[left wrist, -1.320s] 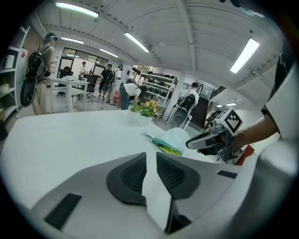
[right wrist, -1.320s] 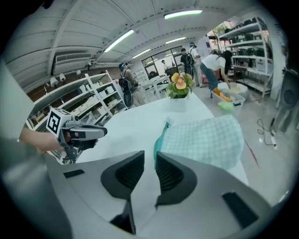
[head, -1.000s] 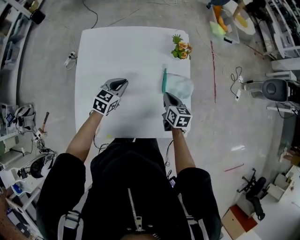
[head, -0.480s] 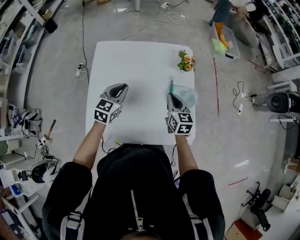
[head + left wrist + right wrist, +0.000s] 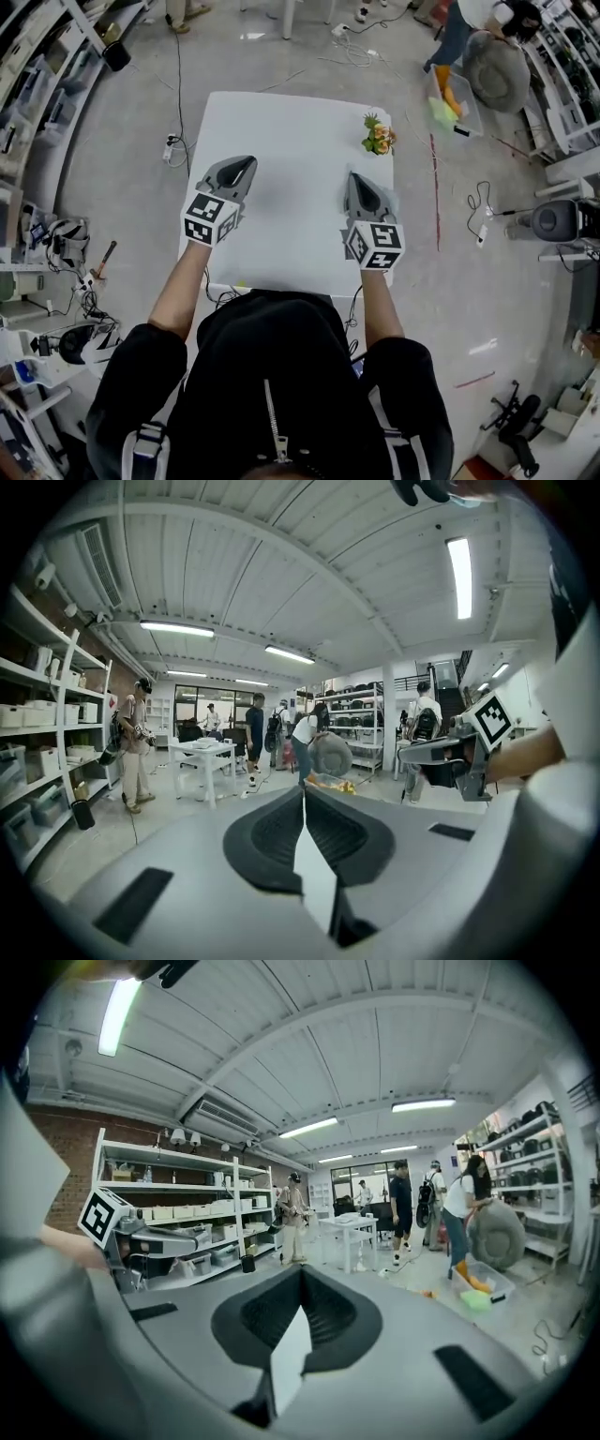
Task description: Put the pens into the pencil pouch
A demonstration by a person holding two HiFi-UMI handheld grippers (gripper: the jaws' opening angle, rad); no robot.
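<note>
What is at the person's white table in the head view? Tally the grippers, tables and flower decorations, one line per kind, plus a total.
Grippers: 2, the left gripper and the right gripper
Table: 1
Flower decoration: 1
Total: 4

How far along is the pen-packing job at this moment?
Done, seemingly: no pens lie loose on the white table. In hand: nothing; the left tongs and right tongs are both shut and empty. Left: unclear, since I can't make out the pouch behind the right tongs.
</note>
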